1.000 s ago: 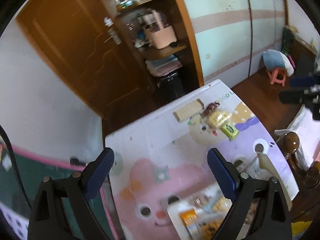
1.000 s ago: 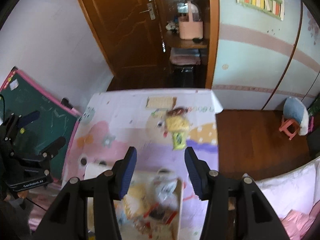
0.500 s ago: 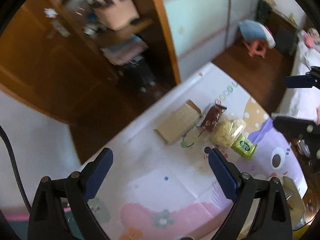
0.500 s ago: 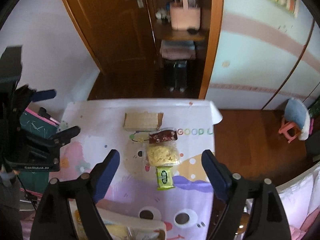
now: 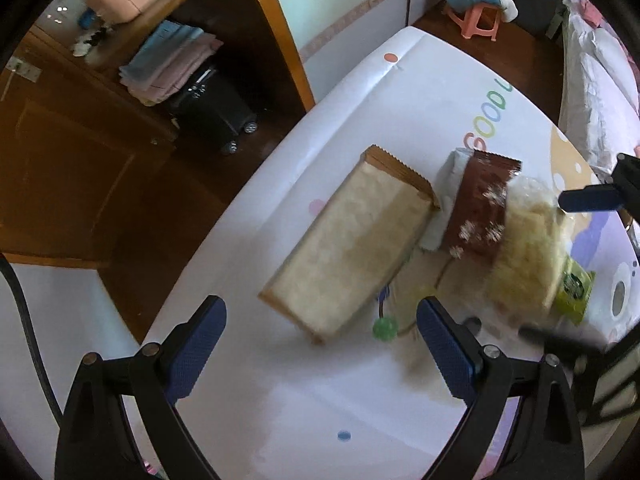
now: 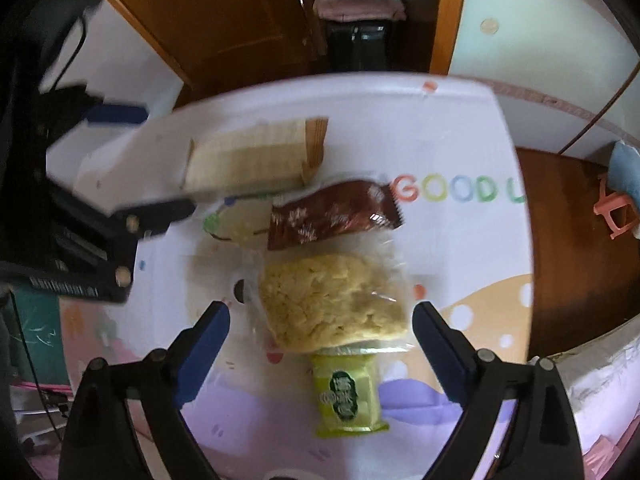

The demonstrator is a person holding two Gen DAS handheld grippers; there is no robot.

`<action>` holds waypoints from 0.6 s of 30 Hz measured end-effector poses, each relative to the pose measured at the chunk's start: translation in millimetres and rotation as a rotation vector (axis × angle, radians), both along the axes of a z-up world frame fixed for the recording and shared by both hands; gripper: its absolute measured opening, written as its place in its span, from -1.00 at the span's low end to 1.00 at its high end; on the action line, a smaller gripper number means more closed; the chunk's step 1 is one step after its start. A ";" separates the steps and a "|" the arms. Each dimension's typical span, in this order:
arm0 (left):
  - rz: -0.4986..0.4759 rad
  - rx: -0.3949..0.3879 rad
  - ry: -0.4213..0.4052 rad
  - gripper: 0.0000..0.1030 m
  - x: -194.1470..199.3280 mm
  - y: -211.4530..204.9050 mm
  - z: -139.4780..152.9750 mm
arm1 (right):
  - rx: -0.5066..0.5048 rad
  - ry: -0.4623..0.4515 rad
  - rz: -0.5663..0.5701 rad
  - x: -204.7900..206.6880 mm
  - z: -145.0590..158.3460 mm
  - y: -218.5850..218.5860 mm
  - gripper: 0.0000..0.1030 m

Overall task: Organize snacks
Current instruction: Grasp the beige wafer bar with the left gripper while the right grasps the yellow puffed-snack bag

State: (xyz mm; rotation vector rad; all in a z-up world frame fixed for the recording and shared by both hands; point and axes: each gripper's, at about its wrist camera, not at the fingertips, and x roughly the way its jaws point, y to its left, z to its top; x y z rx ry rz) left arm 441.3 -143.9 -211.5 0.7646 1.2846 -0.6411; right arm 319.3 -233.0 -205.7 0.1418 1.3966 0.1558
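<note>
**On the bench: four snack packs, both grippers spread above them**

Left wrist view: the left gripper (image 5: 322, 344) points down at the bench (image 5: 360, 92), which is covered by a white printed cloth. Jaws spread wide, nothing between the pads. Just beyond the fingertips lies the beige wafer pack (image 5: 352, 248); the brown wrapper (image 5: 480, 208) sits beside it, then the clear bag of yellow snack (image 5: 528, 256) and the green packet (image 5: 576, 288). The image is motion-blurred.

Right wrist view: the right gripper (image 6: 322, 344) hangs over the clear bag of yellow snack (image 6: 332, 300). Jaws are opening; the bag lies in the gap, pads clear of it. The green packet (image 6: 348, 396) touches the bag's near edge, the brown wrapper (image 6: 332, 216) its far edge, with the beige wafer pack (image 6: 252, 160) beyond
</note>
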 end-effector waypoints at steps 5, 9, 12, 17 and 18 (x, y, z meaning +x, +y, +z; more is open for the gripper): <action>-0.039 -0.001 0.005 0.86 6.5 -13.1 -19.9 | -0.045 -0.030 0.040 -0.3 -4.1 11.8 0.96; -0.029 -0.006 0.044 0.89 15.5 -18.7 -36.9 | -0.062 -0.035 0.035 1.5 -9.9 14.7 0.96; -0.015 -0.036 0.067 0.89 24.7 -20.2 -41.7 | -0.059 -0.028 0.030 2.2 -13.2 15.3 1.00; 0.009 -0.098 0.117 0.71 28.8 -16.9 -44.8 | -0.079 -0.040 0.050 3.2 -12.2 18.6 1.00; 0.012 -0.114 0.122 0.58 28.1 -15.4 -42.8 | -0.083 -0.040 0.051 3.2 -12.2 19.4 1.00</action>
